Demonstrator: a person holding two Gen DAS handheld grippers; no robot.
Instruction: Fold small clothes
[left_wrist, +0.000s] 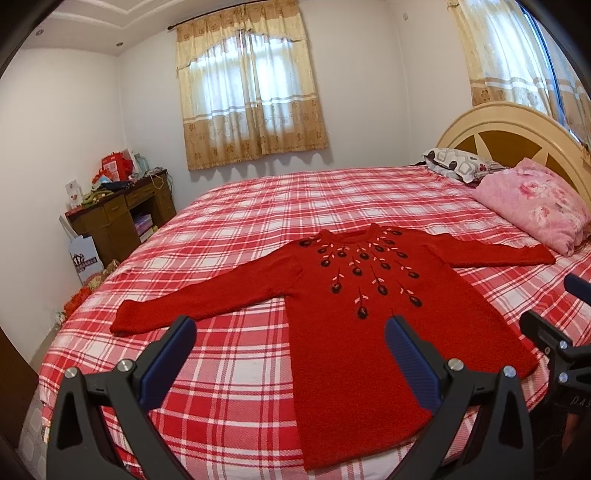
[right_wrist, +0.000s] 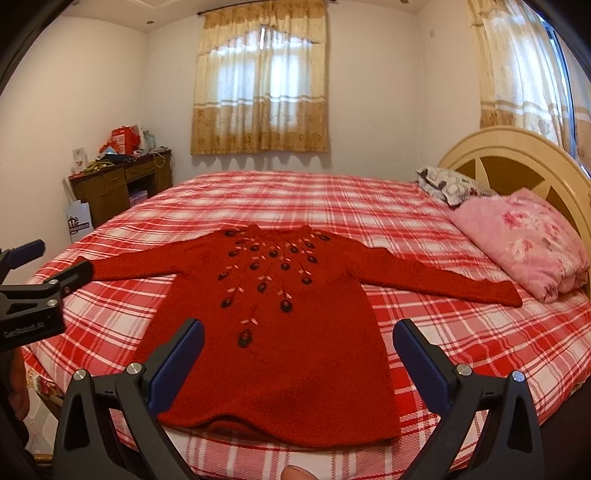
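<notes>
A red knitted sweater with dark embroidered flowers lies flat and face up on the bed, both sleeves spread out; it also shows in the right wrist view. My left gripper is open and empty, held above the sweater's lower left side, near its hem. My right gripper is open and empty, held above the hem on the right side. Each gripper shows at the edge of the other's view: the right gripper, the left gripper.
The bed has a red and white plaid sheet. A pink floral pillow and a patterned pillow lie by the cream headboard. A cluttered wooden desk stands by the far left wall.
</notes>
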